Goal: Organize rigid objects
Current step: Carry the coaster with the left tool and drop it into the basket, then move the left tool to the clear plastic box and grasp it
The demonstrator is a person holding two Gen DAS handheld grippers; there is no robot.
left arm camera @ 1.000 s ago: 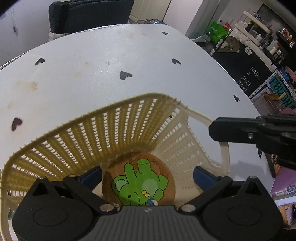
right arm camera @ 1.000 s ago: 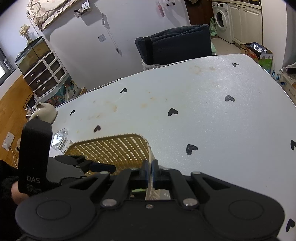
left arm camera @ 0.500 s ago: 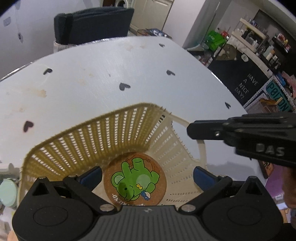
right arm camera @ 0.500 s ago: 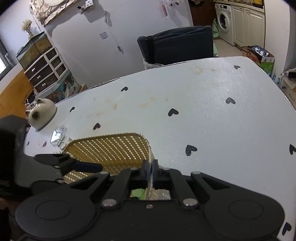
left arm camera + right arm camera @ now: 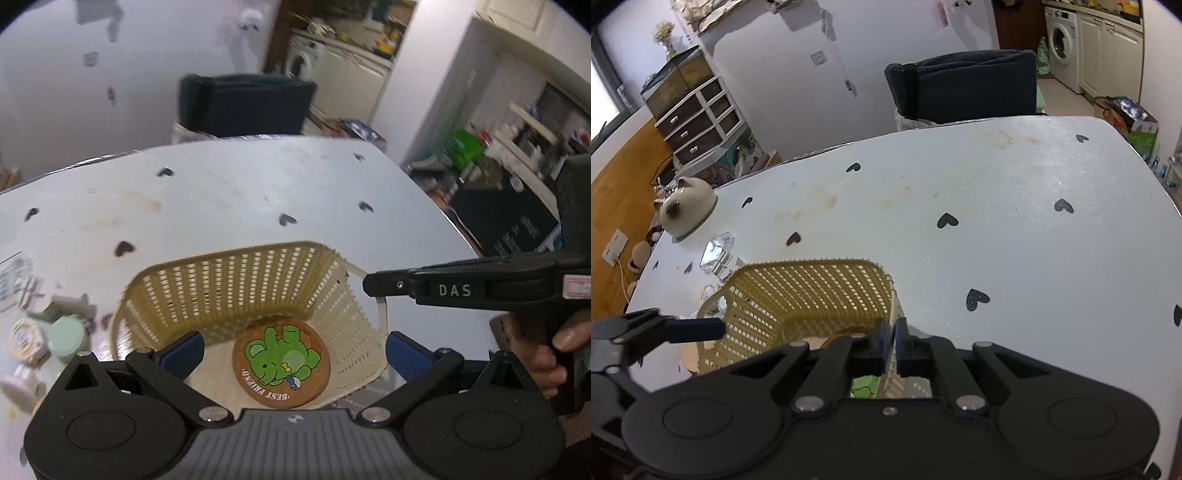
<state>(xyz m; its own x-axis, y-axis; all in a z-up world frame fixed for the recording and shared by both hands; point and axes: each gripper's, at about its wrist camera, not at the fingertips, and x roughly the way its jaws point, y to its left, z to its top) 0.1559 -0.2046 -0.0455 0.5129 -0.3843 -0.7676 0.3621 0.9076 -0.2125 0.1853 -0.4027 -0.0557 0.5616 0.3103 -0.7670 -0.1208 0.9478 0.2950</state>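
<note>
Blue-padded, my left claw (image 5: 293,345) hangs spread wide and empty above the yellow lattice basket (image 5: 236,280) on the heart-dotted bench (image 5: 240,192). Between its 2 fingers and below them, the round cork coaster (image 5: 281,363) lies flat on the basket floor. Further right, my right claw (image 5: 889,345) is pinched together on the basket's side rim.
</note>
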